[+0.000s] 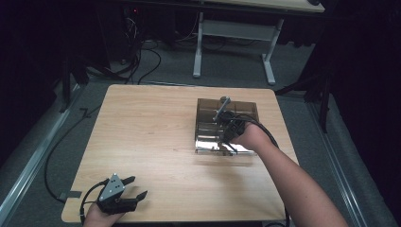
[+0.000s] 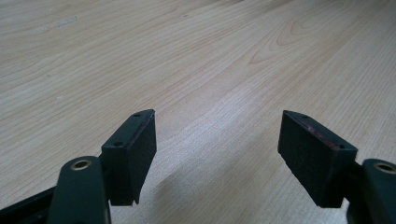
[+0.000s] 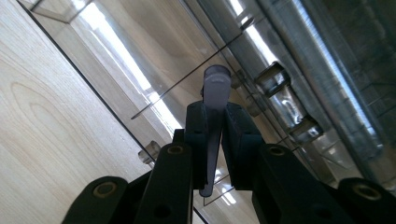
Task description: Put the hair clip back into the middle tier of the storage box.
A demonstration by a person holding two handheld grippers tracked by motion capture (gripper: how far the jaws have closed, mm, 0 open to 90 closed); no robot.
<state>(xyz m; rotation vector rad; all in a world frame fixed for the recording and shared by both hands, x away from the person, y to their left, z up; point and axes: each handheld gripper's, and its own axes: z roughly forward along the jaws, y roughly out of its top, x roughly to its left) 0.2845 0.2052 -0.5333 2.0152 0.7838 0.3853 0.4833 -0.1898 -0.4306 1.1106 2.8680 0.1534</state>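
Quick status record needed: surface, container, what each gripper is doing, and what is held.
surface: wooden table
container: clear smoky plastic box with dividers, at the table's far right part
left gripper: open, jaws apart over bare wood, nothing between them, near the table's near left corner
right gripper: shut on a thin grey tool
grey tool: sticks up past the jaws, rounded end over the box
contact of tool with box: cannot tell
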